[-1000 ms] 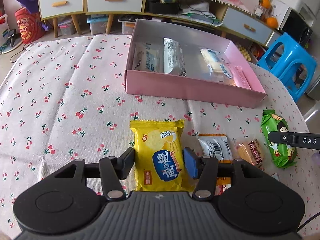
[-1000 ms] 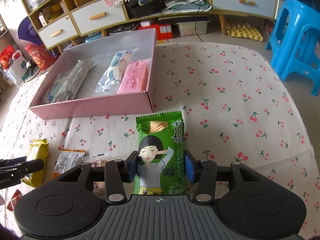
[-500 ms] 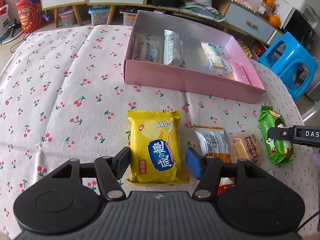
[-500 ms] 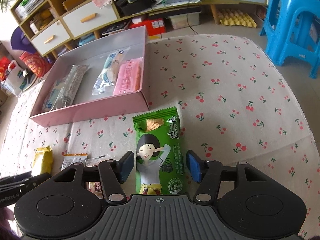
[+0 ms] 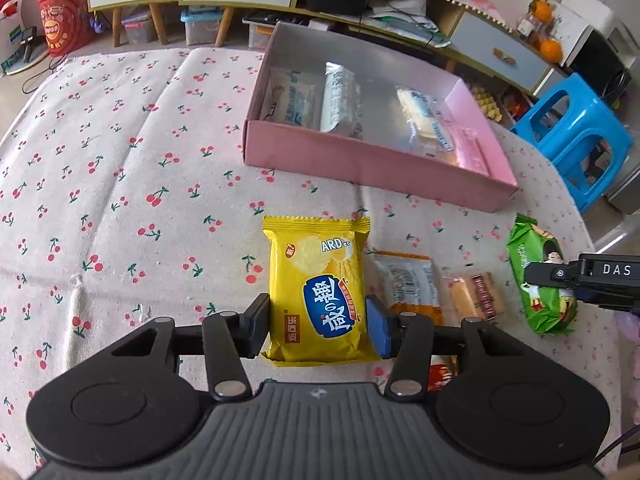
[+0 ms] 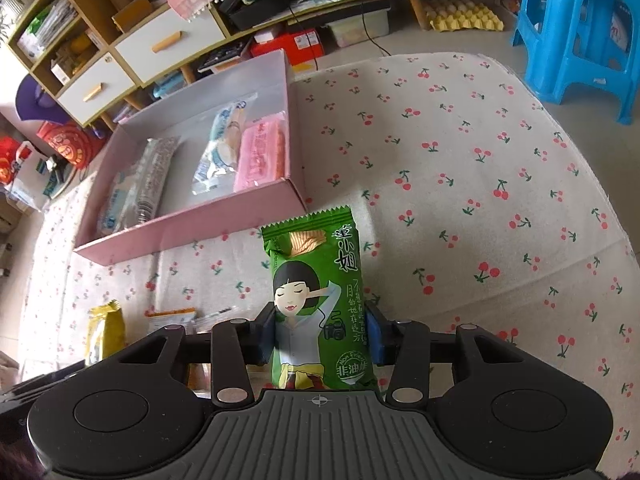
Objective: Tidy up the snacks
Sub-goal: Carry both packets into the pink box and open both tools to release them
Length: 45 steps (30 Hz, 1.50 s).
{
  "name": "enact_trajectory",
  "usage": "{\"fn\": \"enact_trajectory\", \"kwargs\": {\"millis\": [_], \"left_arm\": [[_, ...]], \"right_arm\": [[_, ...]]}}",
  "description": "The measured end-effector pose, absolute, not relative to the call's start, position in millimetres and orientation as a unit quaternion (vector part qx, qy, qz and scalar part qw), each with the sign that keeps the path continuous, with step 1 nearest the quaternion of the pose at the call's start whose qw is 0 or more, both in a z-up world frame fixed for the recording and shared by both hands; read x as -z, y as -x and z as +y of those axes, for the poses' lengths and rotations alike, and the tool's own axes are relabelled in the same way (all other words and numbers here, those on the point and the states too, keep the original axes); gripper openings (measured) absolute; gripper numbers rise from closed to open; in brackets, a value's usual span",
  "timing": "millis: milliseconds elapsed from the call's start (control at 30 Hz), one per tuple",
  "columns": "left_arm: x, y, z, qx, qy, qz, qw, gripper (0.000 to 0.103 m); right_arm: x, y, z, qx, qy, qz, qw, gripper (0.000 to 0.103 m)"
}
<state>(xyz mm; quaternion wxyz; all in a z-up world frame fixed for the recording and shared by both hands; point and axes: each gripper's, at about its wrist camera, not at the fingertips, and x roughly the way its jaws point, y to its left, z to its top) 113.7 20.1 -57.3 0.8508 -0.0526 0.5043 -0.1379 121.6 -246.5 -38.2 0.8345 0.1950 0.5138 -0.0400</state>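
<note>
Now both grippers have just been closing, each on its own packet. The left gripper (image 5: 318, 322) has its pads against the long edges of the yellow chip packet (image 5: 318, 288), at lower centre of the left wrist view. The right gripper (image 6: 320, 336) clamps the green snack packet (image 6: 316, 300), at lower centre of the right wrist view; its pads press into the wrapper's sides.

Confirm that each wrapper is pinched, not merely bracketed, before you lift. Squeeze only enough to hold, since the contents probably crush easily. Raise each packet clear of the cherry-print cloth (image 5: 120, 200), then carry it over the near wall of the pink box (image 5: 360, 164), at upper centre. Aim for the bare floor between the packets already inside.
</note>
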Motion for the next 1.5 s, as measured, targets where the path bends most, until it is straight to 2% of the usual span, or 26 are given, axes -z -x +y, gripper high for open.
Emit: {"fn": "enact_trajectory", "kwargs": {"millis": [400,800,1200,1500], "left_arm": [[30.9,-114.0,14.9,0.156,0.083,0.467,0.866,0.046],[14.7,-157.4,-17.3,0.2,0.065,0.429,0.878,0.046],[38.8,-200.1,-41.7,0.227,0.044,0.411,0.882,0.046],[57.9,-208.0,-40.9,0.232,0.021,0.431,0.872,0.047]], "right_arm": [[8.3,-125.2,-238.5,0.019,-0.235,0.481,0.845,0.043],[0.0,-178.3,-241.7,-0.007,-0.262,0.443,0.857,0.043],[-0.4,-239.5,-242.0,-0.034,-0.241,0.406,0.881,0.043],[26.4,-270.6,-243.3,-0.042,-0.249,0.404,0.879,0.043]]}}
